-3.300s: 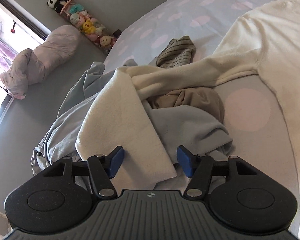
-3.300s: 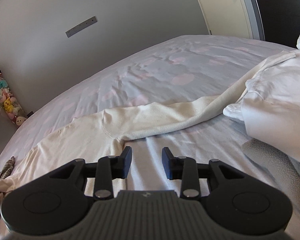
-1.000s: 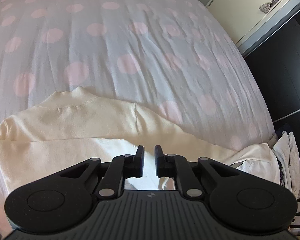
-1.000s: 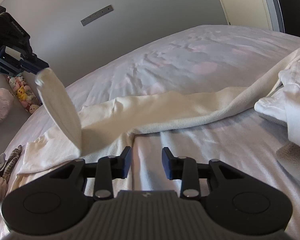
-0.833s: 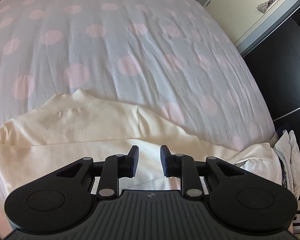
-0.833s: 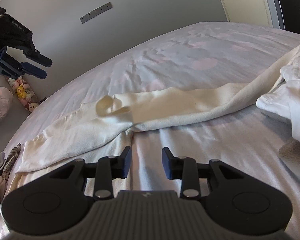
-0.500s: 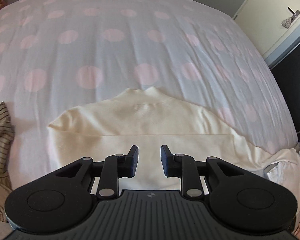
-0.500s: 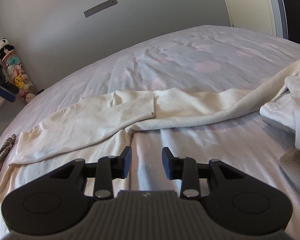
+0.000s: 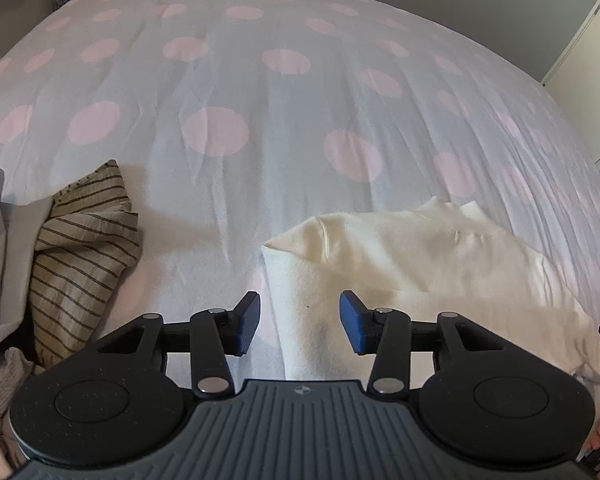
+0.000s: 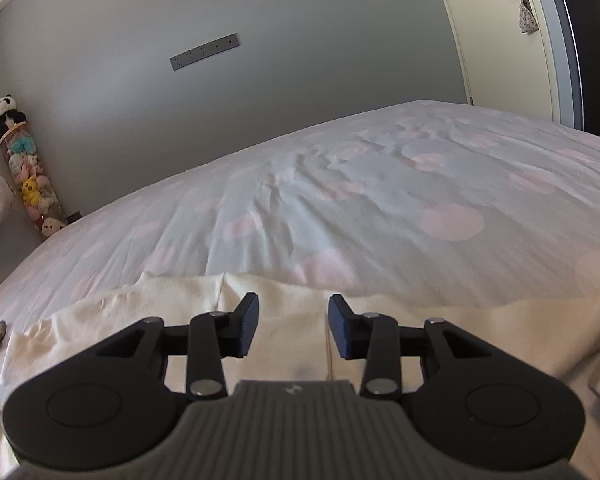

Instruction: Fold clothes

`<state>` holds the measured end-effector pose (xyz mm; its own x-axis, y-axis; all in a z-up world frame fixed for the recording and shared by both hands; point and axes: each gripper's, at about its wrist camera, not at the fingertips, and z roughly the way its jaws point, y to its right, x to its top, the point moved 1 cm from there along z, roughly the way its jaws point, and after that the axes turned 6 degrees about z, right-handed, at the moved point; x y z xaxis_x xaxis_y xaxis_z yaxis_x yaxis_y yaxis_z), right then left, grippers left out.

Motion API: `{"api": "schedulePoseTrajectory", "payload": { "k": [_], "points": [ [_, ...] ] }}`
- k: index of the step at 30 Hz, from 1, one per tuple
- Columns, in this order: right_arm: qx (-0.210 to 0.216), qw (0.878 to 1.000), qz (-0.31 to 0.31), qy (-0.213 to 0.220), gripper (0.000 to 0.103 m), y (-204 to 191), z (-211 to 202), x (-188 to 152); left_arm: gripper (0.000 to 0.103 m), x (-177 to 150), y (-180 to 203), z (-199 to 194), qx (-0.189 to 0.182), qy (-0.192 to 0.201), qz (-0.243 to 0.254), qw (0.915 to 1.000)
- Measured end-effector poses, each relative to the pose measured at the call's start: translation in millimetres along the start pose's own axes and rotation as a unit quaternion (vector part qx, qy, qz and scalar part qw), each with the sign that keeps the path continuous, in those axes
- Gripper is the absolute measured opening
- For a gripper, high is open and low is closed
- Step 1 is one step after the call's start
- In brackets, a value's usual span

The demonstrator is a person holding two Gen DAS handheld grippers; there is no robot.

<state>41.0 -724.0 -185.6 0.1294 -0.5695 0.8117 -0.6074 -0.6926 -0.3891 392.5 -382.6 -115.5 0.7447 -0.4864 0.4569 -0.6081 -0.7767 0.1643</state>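
The cream sweater [image 9: 420, 256] lies flat on the polka-dot bedspread [image 9: 260, 100], its near sleeve folded across the body and its collar toward the far side. The left gripper [image 9: 299, 322] hangs over the sweater's left edge; its jaws have just been opening and stand well apart, with cloth below them but nothing pinched between the blue pads [image 9: 247, 322]. The right gripper [image 10: 293, 328] hovers low over the same sweater [image 10: 284, 308]; its jaws have just been opening slightly, stand parted and hold nothing, though contact with the fabric beneath cannot be confirmed from this angle. A striped garment [image 9: 80, 256] sits crumpled to the left, well apart from the sweater, beside grey clothing [image 9: 4, 248]. Plush toys [image 10: 28, 184] are stacked in the far corner.
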Motion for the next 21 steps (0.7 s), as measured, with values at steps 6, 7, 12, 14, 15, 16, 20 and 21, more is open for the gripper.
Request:
{"api": "schedulePoseTrajectory", "payload": {
  "k": [6, 7, 12, 14, 15, 16, 20, 21],
  "points": [
    [0.000, 1.000, 0.003, -0.023, 0.042, 2, 42, 3, 0.048, 10, -2, 33, -0.002, -0.011, -0.026, 0.9996],
    [-0.015, 0.999, 0.001, -0.037, 0.042, 3, 48, -1, 0.048, 12, -1, 38, -0.002, -0.016, -0.030, 0.9994],
    [-0.024, 0.997, -0.041, -0.061, 0.039, -5, 53, -13, 0.045, 14, 2, 49, 0.021, -0.027, -0.036, 0.9988],
    [-0.024, 0.996, -0.065, -0.053, 0.007, -11, 49, -14, 0.026, 13, 0, 50, 0.026, -0.027, -0.044, 0.9983],
    [-0.023, 0.996, -0.073, -0.049, 0.004, -13, 47, -13, 0.019, 13, 0, 50, 0.028, -0.026, -0.048, 0.9981],
    [-0.022, 0.995, -0.081, -0.044, 0.004, -15, 44, -13, 0.011, 13, -1, 46, 0.028, -0.022, -0.044, 0.9984],
    [-0.005, 0.996, -0.084, -0.019, 0.003, -21, 33, -7, 0.004, 16, -8, 25, 0.024, 0.001, -0.036, 0.9991],
    [0.002, 0.997, -0.081, -0.012, 0.003, -22, 30, -5, 0.004, 18, -13, 22, 0.028, 0.005, -0.036, 0.9989]
  ]
}}
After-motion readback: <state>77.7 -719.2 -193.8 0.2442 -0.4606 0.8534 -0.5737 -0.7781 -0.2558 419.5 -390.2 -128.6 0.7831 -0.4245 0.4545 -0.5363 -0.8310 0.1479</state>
